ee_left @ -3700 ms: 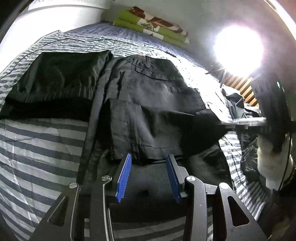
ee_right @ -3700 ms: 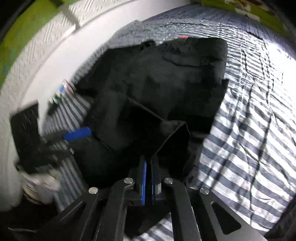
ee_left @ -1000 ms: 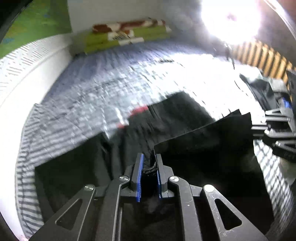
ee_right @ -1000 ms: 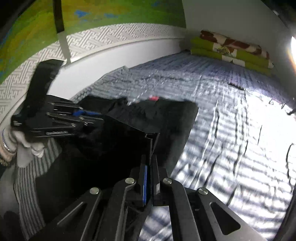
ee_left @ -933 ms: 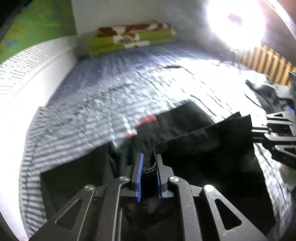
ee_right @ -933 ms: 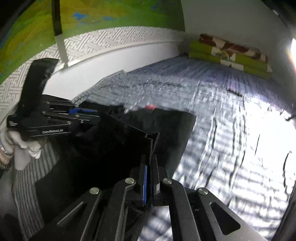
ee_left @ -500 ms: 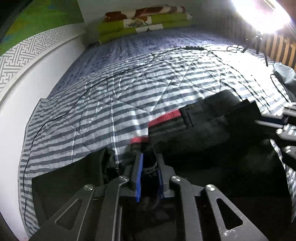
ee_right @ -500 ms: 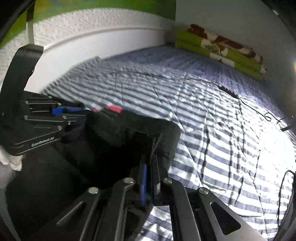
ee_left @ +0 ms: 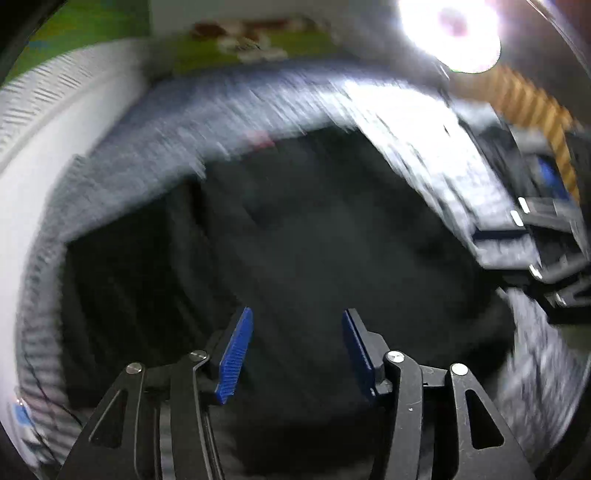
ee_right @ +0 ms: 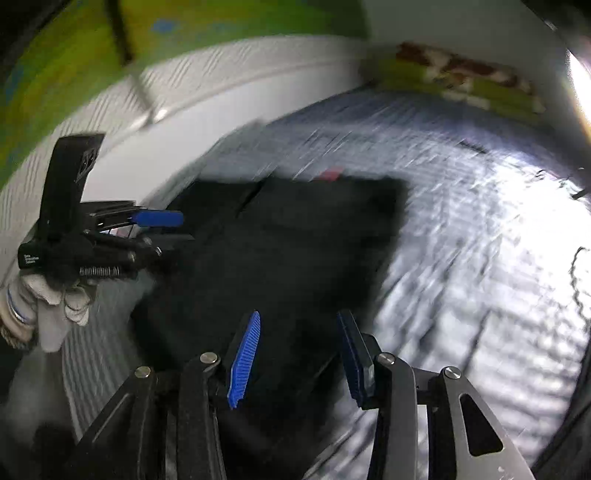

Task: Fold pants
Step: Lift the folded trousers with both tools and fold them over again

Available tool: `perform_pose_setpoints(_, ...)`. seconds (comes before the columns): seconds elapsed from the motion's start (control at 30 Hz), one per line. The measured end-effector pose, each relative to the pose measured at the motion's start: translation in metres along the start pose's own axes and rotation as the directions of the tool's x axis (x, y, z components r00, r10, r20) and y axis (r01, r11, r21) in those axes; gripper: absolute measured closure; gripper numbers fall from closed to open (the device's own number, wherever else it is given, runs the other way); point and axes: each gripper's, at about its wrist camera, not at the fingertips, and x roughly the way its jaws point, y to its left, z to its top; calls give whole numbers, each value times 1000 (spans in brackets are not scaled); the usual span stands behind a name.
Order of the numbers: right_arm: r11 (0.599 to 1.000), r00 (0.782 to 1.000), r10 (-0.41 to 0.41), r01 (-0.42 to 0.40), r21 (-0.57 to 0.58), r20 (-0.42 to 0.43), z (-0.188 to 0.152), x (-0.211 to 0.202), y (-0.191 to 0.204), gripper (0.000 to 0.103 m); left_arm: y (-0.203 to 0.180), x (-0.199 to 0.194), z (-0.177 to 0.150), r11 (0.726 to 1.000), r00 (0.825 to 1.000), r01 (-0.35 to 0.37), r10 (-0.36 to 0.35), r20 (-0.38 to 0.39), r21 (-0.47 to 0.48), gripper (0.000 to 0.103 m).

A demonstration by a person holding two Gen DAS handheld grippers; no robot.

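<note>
The black pants (ee_left: 314,229) lie folded flat on the striped bed cover, a strip of red waistband (ee_left: 258,138) showing at their far edge. My left gripper (ee_left: 297,347) hovers over their near part, its jaws opening, nothing between the blue pads. In the right wrist view the same pants (ee_right: 295,251) lie ahead. My right gripper (ee_right: 299,354) is over their near right edge, jaws opening too and nothing pinched. Each gripper shows in the other's view: the right gripper (ee_left: 543,236) at the right, the left gripper (ee_right: 110,236) at the left, held by a white-gloved hand (ee_right: 48,306). Both views are motion-blurred.
The grey-and-white striped bed cover (ee_right: 480,258) stretches to the right and beyond the pants. A white wall (ee_left: 44,155) runs along the left. Green and patterned folded bedding (ee_left: 251,40) lies at the bed's far end. A bright lamp (ee_left: 454,33) glares at top right.
Both grippers let go of the pants edge they were carrying over and now stand apart from it with jaws spread. The folded layer has dropped flat onto the pants. Both hands pulled back.
</note>
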Motion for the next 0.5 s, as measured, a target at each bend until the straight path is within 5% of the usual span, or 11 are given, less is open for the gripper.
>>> perform_pose_setpoints(0.1,999,997,-26,25,-22,-72,-24,20,17,64,-15,23,-37,999,998,-31,32,-60,12,53)
perform_pose_setpoints(0.17,991,985,-106,94,-96,-138,-43,38,28,65,-22,21,-51,998,999,-51,51,-4,37,53)
perform_pose_setpoints(0.23,980,981,-148,128,-152,-125,-52,31,37,66,-22,17,-49,998,997,-51,52,-53,29,53)
perform_pose_setpoints(0.33,995,992,-69,61,-79,-102,-49,-3,35,66,-32,-12,-49,997,998,-56,58,-20,59,53)
perform_pose_setpoints(0.4,994,998,-43,38,-105,-42,-52,-31,39,63,-48,-35,-54,990,997,-60,54,51,130,22)
perform_pose_setpoints(0.5,972,999,-41,33,-234,-29,-61,-49,55,39,-72,-45,-63,965,996,-67,48,78,255,12)
